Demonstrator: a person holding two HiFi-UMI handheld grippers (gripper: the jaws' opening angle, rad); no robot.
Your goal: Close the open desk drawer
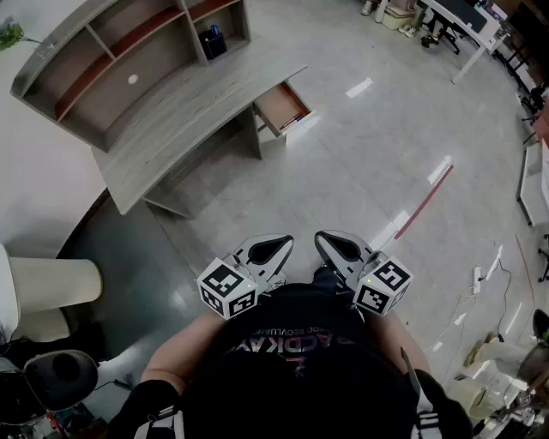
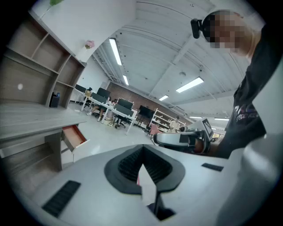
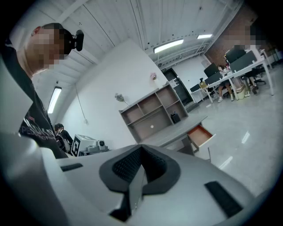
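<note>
A grey wooden desk [image 1: 189, 111] with a shelf unit stands far ahead at the upper left. Its drawer [image 1: 281, 106] is pulled out at the desk's right end, and the reddish-brown inside shows. I also see the drawer [image 2: 74, 137] in the left gripper view and the drawer [image 3: 200, 135] in the right gripper view, small and distant. My left gripper [image 1: 268, 251] and right gripper [image 1: 337, 249] are held close to the person's chest, side by side, well away from the desk. Both have their jaws together with nothing between them.
A wide stretch of glossy grey floor [image 1: 360, 163] lies between me and the desk. An office chair [image 1: 60, 377] and a white cylinder [image 1: 53, 287] sit at the lower left. A power strip [image 1: 477, 279] and cables lie on the right. Tables and chairs [image 1: 455, 21] stand far back.
</note>
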